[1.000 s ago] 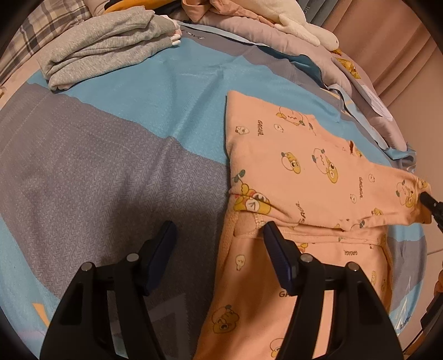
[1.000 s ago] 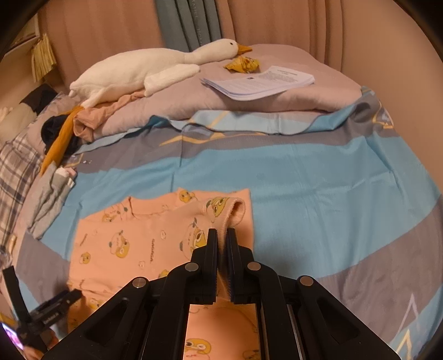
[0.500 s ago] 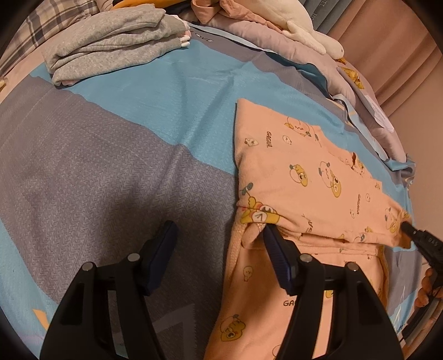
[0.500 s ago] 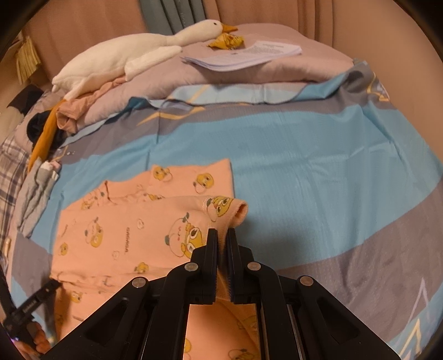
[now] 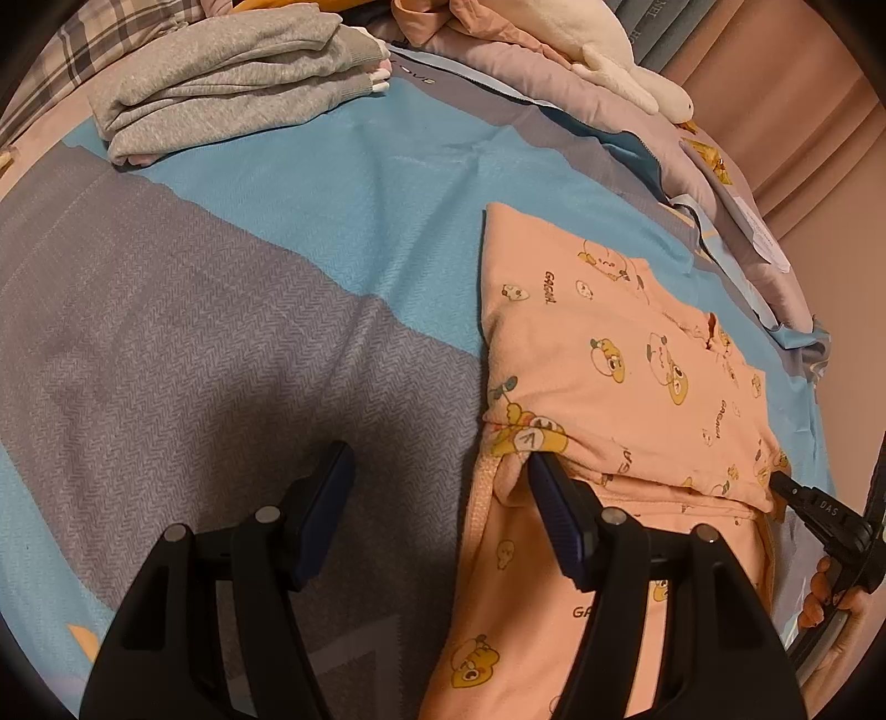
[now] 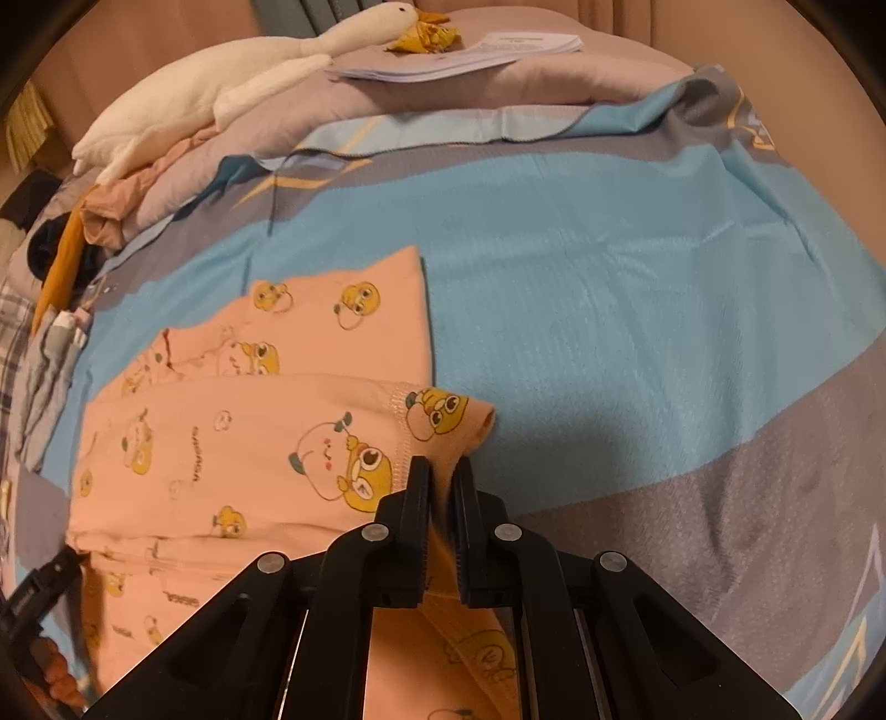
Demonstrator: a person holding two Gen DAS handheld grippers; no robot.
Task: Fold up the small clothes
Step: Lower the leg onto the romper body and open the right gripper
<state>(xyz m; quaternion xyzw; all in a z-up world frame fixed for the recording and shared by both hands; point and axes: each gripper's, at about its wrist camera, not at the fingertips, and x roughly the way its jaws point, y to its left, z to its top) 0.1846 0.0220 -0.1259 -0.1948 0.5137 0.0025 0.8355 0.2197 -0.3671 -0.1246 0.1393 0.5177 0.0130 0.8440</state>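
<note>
A bed w/ blue-and-grey patterned sheet is seen under warm, dim light; pinkish curtains are hung behind its far edge; a mauve quilt is bunched along that edge, w/ a plush goose and papers laid on it; grey folded clothes are stacked near the far-left corner.

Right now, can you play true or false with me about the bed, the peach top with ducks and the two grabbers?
1. The right gripper is shut on the peach top. True.
2. The left gripper is pinching the top too. False: its jaws stand open, one finger over the bedsheet, the other at the top's edge.
3. The white goose toy lies on the floor. False: it lies on the pillows at the head of the bed.
4. A folded grey garment sits apart from the peach top. True.
5. The peach top is spread out flat, unfolded. False: part is folded over itself.
</note>
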